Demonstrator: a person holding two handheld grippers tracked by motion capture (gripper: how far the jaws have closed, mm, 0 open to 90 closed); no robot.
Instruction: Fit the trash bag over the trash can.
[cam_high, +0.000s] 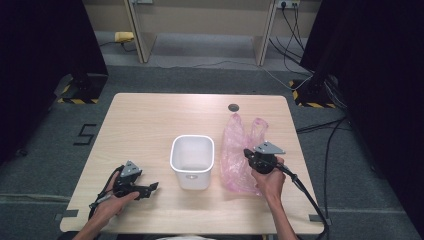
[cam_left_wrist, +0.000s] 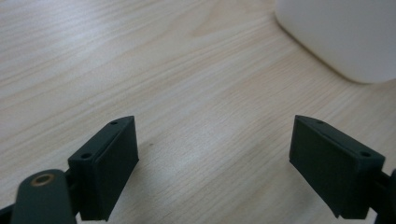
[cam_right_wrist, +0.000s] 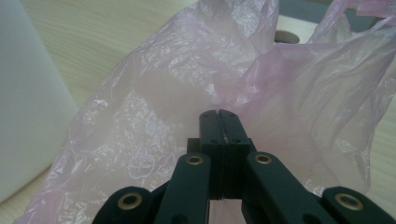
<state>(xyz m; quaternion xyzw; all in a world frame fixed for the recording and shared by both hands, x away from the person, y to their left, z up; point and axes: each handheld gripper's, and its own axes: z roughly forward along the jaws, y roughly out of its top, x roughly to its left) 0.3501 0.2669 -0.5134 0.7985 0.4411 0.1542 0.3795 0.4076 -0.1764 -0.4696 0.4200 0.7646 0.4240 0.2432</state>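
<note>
right hand-held gripper (cam_right_wrist: 218, 114) clenched on thin pink plastic bag (cam_right_wrist: 154, 107); white plastic bin (cam_high: 192, 159) just left of it in frame; left hand-held gripper (cam_left_wrist: 215, 158) released.

Quick count: one pink plastic bag (cam_high: 239, 156), one white bin (cam_high: 192, 160), one wooden table (cam_high: 145, 125), and two handheld grippers, a left gripper (cam_high: 154, 188) and a right gripper (cam_high: 247, 153).
</note>
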